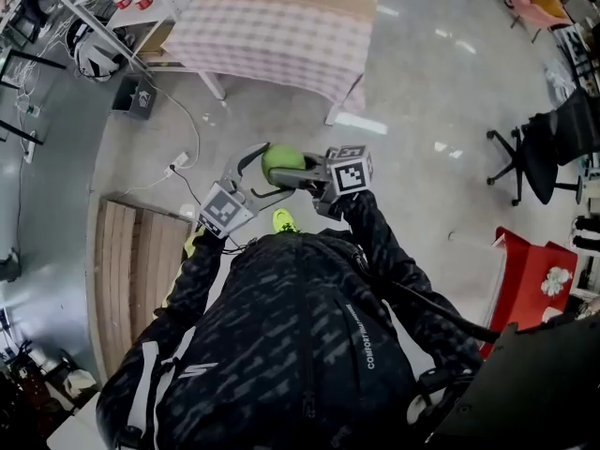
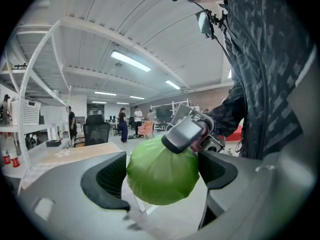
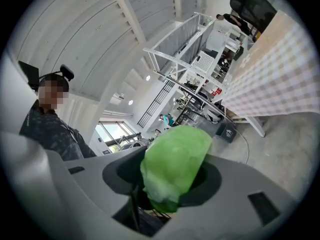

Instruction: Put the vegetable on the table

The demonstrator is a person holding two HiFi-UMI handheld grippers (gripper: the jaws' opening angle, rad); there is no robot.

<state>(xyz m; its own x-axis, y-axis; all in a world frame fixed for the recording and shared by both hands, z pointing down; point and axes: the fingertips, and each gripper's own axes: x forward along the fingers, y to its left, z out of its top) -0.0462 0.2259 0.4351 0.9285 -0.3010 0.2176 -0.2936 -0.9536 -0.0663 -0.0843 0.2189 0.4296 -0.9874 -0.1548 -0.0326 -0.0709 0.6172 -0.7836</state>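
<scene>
A: Where do we log the vegetable (image 1: 281, 163)?
B: Up in the air in front of the person's chest, over bare floor (image 1: 422, 82). The table (image 1: 272, 36) with the checked cloth stands well apart, ahead.
A: And the right gripper (image 3: 172, 174)?
B: We see its jaws part-way apart, clamped on the green head from one side.
A: The left gripper (image 2: 162, 171)?
B: Its jaws stand wide, and the vegetable fills the gap, touching both pads. The right gripper's tip lies across the top.
</scene>
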